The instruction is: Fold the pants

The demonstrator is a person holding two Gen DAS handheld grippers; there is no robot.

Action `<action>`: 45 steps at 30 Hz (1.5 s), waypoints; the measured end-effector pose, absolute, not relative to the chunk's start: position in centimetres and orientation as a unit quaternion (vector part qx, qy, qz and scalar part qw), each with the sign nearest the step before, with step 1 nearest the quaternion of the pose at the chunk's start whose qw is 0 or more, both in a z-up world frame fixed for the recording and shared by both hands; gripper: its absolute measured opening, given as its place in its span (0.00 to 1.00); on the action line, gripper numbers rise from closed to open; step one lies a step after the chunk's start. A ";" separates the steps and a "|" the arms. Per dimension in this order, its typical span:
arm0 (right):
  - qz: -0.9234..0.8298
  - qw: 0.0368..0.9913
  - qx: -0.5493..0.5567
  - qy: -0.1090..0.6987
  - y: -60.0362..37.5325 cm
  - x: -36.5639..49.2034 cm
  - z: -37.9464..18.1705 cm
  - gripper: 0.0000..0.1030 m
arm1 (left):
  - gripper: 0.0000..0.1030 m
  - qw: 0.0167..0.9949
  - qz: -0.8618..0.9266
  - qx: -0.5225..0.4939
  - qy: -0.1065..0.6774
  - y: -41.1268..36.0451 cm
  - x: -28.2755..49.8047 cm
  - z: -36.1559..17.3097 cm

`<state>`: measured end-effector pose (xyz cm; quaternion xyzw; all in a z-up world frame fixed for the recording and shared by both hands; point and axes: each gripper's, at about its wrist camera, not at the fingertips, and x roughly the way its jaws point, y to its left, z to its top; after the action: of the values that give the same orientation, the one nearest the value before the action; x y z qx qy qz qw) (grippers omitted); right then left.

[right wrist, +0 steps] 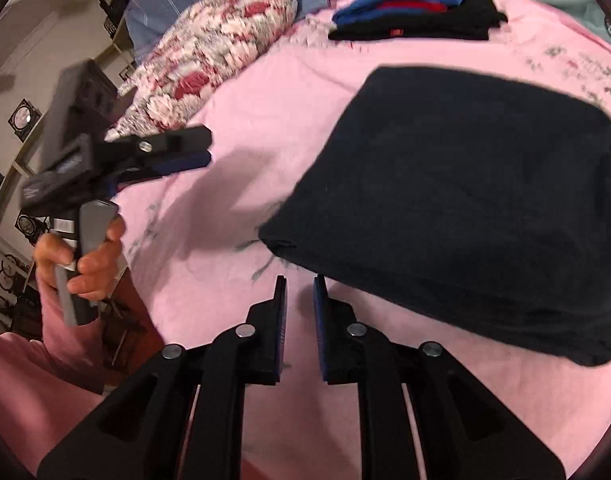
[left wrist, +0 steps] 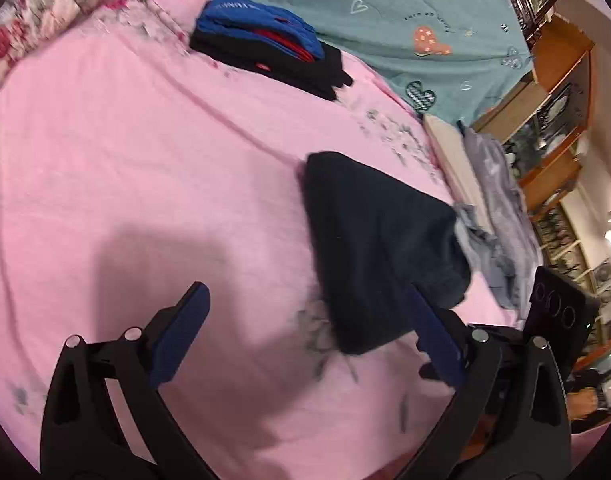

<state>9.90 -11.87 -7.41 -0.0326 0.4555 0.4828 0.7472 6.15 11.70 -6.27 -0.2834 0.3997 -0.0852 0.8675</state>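
While my right gripper [right wrist: 299,292] stands slightly parted on nothing just beside the near edge of the folded pants [right wrist: 465,200], my left gripper [left wrist: 305,320] gapes wide and empty at their other side. They lie on the pink sheet [left wrist: 145,160]. Any careless brush against that edge could, I judge, spill the fold open.

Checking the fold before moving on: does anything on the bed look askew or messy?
Nothing stands out. The dark pants lie as a compact folded bundle on the pink sheet, both grippers clear of them. The stack of folded clothes further back looks tidy too.
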 end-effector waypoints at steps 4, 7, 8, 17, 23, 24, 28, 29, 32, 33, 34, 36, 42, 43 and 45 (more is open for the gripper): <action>0.465 0.779 -0.057 0.417 -12.6 8.2 -6.4 0.45 | 0.96 0.822 -0.162 -0.340 0.427 10.0 8.1 -7.6; 0.448 0.802 -0.100 0.383 -12.4 7.3 -6.2 0.45 | 0.96 0.793 -0.191 -0.364 0.450 8.7 9.1 -8.9; 0.445 0.808 -0.120 0.367 -12.2 6.9 -6.1 0.45 | 0.96 0.784 -0.199 -0.367 0.459 8.3 9.5 -9.2; 0.409 0.812 -0.344 0.233 -9.3 4.2 -7.5 0.45 | 0.98 0.729 -0.253 -0.403 0.492 6.5 12.5 -10.1; 0.398 0.766 -0.474 0.172 -7.2 3.8 -10.0 0.47 | 0.98 0.697 -0.269 -0.449 0.491 6.9 13.1 -10.2; 0.403 0.762 -0.479 0.164 -7.0 3.9 -10.0 0.47 | 0.98 0.694 -0.272 -0.454 0.488 6.9 13.1 -10.1; 0.388 0.761 -0.500 0.142 -5.7 4.7 -10.2 0.47 | 0.98 0.682 -0.291 -0.477 0.471 7.4 12.7 -9.6; 0.383 0.763 -0.501 0.141 -5.6 4.9 -10.3 0.46 | 0.98 0.680 -0.295 -0.481 0.468 7.5 12.7 -9.4; 0.390 0.763 -0.493 0.149 -5.4 5.8 -10.1 0.29 | 0.98 0.682 -0.284 -0.483 0.470 8.0 12.5 -9.5; 0.390 0.768 -0.485 0.151 -5.6 6.2 -9.8 0.16 | 0.98 0.682 -0.276 -0.487 0.471 8.4 12.4 -9.7; 0.395 0.775 -0.467 0.160 -5.8 6.7 -9.2 0.15 | 0.98 0.685 -0.262 -0.488 0.474 8.6 12.2 -10.0; 0.397 0.792 -0.431 0.169 -6.5 7.5 -8.0 0.12 | 0.98 0.685 -0.247 -0.491 0.478 9.1 12.0 -10.5; 0.391 0.811 -0.407 0.151 -7.2 7.6 -6.8 0.12 | 0.98 0.670 -0.281 -0.496 0.476 6.5 13.4 -10.9; 0.392 0.812 -0.406 0.152 -7.3 7.3 -6.9 0.12 | 0.98 0.669 -0.287 -0.495 0.474 6.0 13.8 -10.9; 0.393 0.812 -0.404 0.149 -7.5 6.8 -7.0 0.12 | 0.98 0.668 -0.295 -0.496 0.469 5.6 14.3 -11.0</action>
<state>6.80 -7.54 -6.99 -0.4044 0.1494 0.3926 0.8124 14.29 5.64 -10.99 -0.4957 0.4693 -0.2952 0.6685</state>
